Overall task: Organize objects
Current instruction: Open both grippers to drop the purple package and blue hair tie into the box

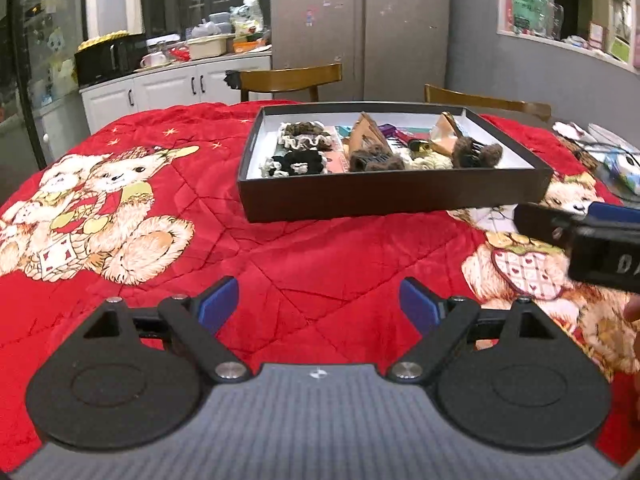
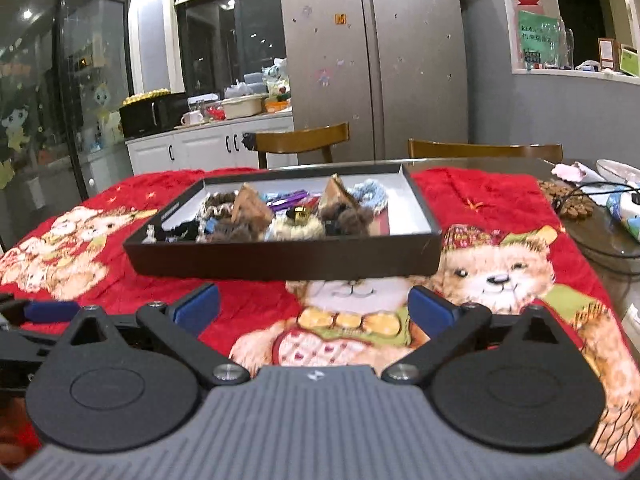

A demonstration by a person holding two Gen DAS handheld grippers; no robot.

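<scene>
**Both grippers empty, the box of hair things just ahead**

A big red blanket (image 1: 280,264) with teddy bears on it covers the tabletop (image 2: 592,236). It lies under both grippers and spreads out ahead of them. It probably keeps the tabletop safe and makes a soft place to work.

Ahead of the left gripper (image 1: 319,306), a little to its right, sits a wide, flat black box (image 1: 384,196) with white inside. From the right gripper (image 2: 315,309) the same box is ahead and a little to its left. The low walls seem made to keep small things from rolling away while still letting a gripper reach in from above.

Inside the box are the task's things, all close together. There are frilly hair ties (image 1: 306,140), some black, some brown and cream. There are fluffy brown hair clips (image 1: 374,160) resting against tan cards. A small blue frilly tie (image 2: 370,194) sits toward the back of the box. Nothing lies loose on the blanket near either gripper, so the sorting looks almost done or not yet started; I cannot tell which.

The left gripper is wide apart with nothing between its blue pads. The right gripper is also spread wide and empty. In the left view, the right gripper shows at the right edge, beside the box's near corner.

White letters on that gripper's side start with "D"; the rest is cut off. The far green sign is too small to read.
</scene>
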